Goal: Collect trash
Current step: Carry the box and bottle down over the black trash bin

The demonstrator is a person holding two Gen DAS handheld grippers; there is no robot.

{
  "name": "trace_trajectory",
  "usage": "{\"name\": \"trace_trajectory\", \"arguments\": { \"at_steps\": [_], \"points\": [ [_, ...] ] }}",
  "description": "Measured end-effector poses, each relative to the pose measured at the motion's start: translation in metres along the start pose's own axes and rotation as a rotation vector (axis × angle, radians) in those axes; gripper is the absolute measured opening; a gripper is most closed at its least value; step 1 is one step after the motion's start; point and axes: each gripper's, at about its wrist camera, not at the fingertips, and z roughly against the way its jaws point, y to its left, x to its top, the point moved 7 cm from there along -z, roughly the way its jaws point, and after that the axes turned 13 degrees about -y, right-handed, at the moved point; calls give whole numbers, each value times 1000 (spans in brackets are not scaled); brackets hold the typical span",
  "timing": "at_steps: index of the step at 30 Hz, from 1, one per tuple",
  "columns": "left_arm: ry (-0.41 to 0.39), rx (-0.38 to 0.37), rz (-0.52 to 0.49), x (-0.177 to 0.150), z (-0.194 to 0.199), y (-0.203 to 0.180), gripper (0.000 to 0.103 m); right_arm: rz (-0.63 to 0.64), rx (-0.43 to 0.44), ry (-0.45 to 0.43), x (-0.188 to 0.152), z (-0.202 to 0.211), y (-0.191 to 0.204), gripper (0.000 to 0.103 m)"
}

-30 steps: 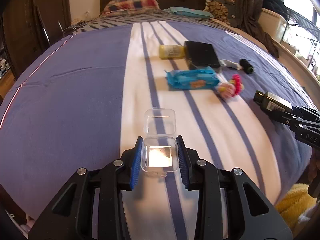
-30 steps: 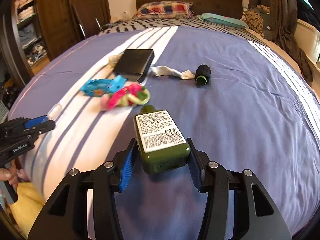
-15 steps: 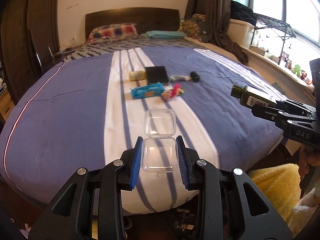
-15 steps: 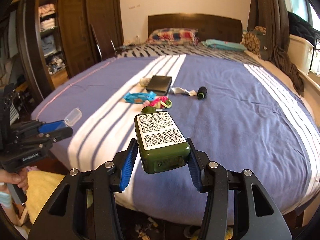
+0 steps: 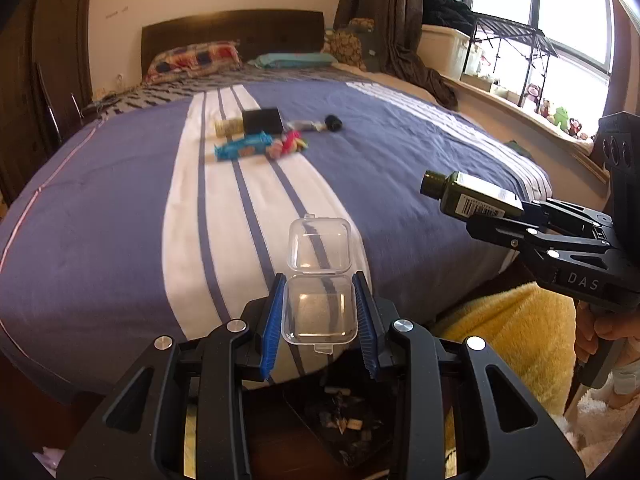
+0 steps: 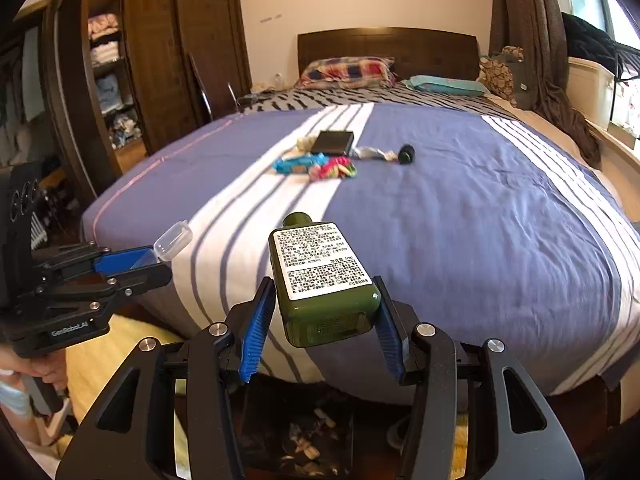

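Left wrist view: the left tool (image 5: 320,312) is clamped on a small clear plastic box (image 5: 320,308), blue pads pressing its sides, its hinged lid (image 5: 319,245) flipped open and pointing away. Over on the right wrist view, the right tool (image 6: 324,320) grips a dark green bottle (image 6: 322,280) by its base, label up, cap aimed toward the bed (image 6: 460,216). Both loads hang off the foot of the bed, above a dark trash bin (image 6: 304,436) on the floor that already shows scraps inside. So the step in hand looks like the carry to the bin, both pieces ready to be dropped. Next up, by the look of it: each tool needs to hang squarely over the bin's mouth, then the jaws need to part so box and bottle fall in cleanly, not onto the yellow blanket (image 5: 516,332) beside it. More remains on the bed, well apart from the tools: a blue wrapper (image 6: 298,165), a pink and green bundle (image 6: 336,170), a black box (image 6: 333,142) and a small dark roll (image 6: 406,154).
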Motion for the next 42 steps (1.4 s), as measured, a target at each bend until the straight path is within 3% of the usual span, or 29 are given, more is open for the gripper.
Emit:
{"name": "trace_trajectory", "arguments": {
  "at_steps": [10,26,42],
  "points": [
    [159,-45,27,-68,-24,-13,31,-41,-3,154,-70,-12,-8,49],
    [393,-57,80,-162,-67,-11,31,-94,15,425,-168,-50,-1,49],
    [545,-110,138,-209,-98,-16,32,-174,30,575,-208,-77,3,49]
  ]
}}
